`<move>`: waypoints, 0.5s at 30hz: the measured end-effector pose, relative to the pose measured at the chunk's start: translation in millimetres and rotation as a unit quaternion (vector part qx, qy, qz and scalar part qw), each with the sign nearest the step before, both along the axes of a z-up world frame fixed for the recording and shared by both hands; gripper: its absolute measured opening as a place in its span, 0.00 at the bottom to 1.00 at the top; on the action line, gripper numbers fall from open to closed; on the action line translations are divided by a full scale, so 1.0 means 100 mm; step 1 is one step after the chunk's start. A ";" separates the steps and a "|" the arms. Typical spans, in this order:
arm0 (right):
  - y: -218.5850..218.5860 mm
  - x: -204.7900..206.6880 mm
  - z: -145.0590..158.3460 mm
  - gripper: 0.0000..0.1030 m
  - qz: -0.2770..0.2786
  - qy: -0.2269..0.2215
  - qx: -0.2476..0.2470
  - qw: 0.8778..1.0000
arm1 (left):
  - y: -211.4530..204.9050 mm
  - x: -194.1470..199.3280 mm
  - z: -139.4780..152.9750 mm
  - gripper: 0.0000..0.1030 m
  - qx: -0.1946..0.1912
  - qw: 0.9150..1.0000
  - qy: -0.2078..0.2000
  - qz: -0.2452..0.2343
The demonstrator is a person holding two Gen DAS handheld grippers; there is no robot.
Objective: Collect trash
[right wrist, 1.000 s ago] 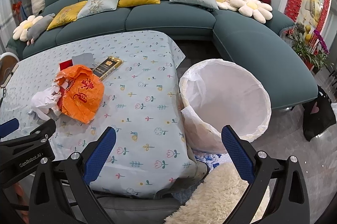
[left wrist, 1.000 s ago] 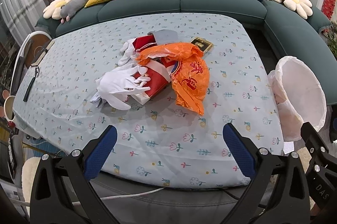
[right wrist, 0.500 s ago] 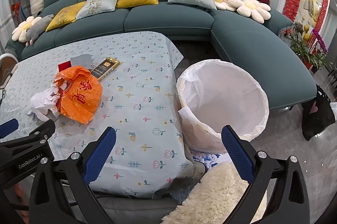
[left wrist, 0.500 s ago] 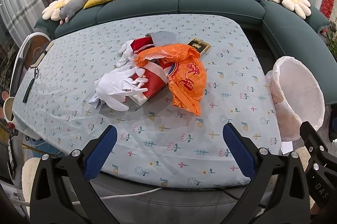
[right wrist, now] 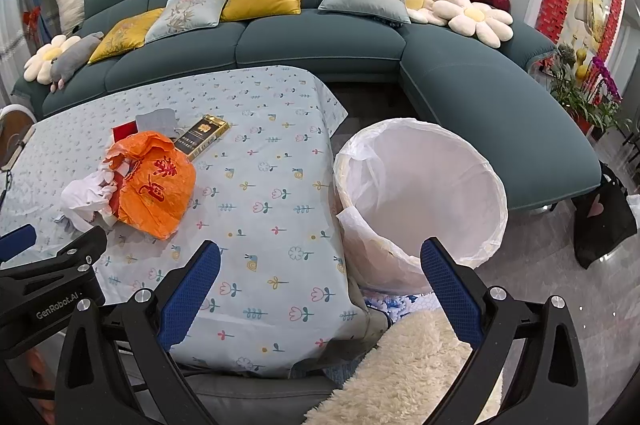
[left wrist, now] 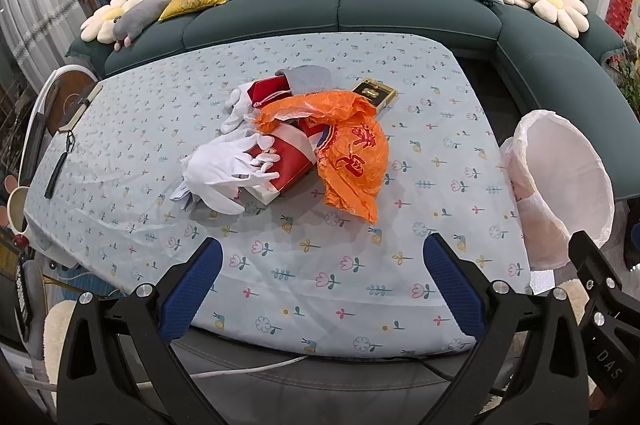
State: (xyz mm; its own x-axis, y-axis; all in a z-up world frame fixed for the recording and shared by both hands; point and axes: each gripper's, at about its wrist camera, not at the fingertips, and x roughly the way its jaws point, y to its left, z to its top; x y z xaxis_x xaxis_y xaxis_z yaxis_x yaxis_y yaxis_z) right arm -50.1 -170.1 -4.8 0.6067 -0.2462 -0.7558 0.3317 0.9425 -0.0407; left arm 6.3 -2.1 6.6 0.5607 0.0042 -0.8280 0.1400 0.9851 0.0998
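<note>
I'm looking at a living room with a teal sofa (left wrist: 340, 5) behind a counter (left wrist: 300, 273) under a flowered cloth. The trash pile is lying mid-counter: orange bag (left wrist: 352, 157), white gloves (left wrist: 224, 169), red box (left wrist: 290, 161). It's sitting straight ahead of the left hand-held gripper (left wrist: 318, 285), whose jaws are gaping wide and empty. The right hand-held gripper (right wrist: 318, 285), also spread and empty, is pointing nearer the lined bin (right wrist: 420, 193), just right of the counter. I'm judging the left nearer the pile, with nothing blocking.
</note>
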 end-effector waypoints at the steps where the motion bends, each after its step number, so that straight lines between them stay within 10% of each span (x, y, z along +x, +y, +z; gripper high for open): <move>1: 0.00 0.00 0.00 0.93 0.000 0.000 0.000 1.000 | 0.00 0.00 0.00 0.93 0.000 1.000 -0.001 0.000; 15: -0.01 -0.02 0.03 0.93 0.000 -0.015 -0.007 1.000 | -0.03 0.00 0.04 0.93 0.000 1.000 -0.002 -0.003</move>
